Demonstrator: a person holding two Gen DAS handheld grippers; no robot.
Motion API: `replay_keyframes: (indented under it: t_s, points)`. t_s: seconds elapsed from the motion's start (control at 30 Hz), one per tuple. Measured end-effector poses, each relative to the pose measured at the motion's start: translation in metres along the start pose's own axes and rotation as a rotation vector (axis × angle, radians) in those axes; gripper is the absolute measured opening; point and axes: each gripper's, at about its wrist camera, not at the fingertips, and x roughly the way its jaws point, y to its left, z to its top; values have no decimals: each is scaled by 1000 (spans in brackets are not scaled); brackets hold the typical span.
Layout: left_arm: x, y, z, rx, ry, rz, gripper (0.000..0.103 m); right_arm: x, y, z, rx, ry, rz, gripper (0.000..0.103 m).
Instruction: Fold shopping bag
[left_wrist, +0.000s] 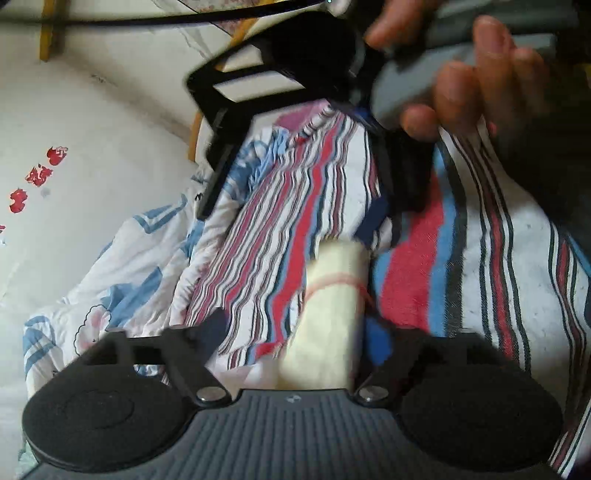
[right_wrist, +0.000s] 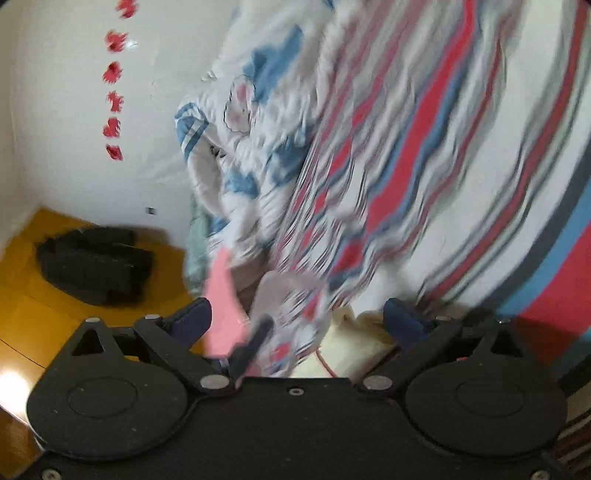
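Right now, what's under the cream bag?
The cream bag lies on the striped sheet, with a red cord across it. The left tool's base covers its near end; whatever is beneath the sheet is hidden.

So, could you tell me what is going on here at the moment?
A person is working on a bed covered with a striped sheet, holding a gripper in each hand. A cream shopping bag with a thin red line on it, already folded narrow, lies between the fingers of the left gripper. The right gripper, held in the person's hand, hangs over the sheet beyond it. Both views are blurred, so whether either gripper grips the bag is unclear.
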Motion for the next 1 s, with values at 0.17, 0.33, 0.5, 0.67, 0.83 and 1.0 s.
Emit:
replay_keyframes:
  t_s: [0.17, 0.33, 0.5, 0.67, 0.83, 1.0]
  points:
    - [-7, -1, -6, 14, 14, -4, 83, -18, 7, -21, -40, -26, -47, 102]
    - [-24, -2, -6, 7, -4, -68, 83, -38, 7, -32, -73, -34, -64, 102]
    - [-40, 10, -3, -74, -49, -179, 83, -45, -2, -39, -46, 0, -28, 102]
    - [-76, 43, -5, -229, -80, -199, 83, -55, -6, -45, -48, 11, -3, 102]
    - [-92, 65, -15, -323, 12, -190, 83, -71, 3, -50, -131, -37, -22, 102]
    - [-75, 64, 1, -329, 184, -309, 83, -81, 3, -56, -143, -47, -21, 102]
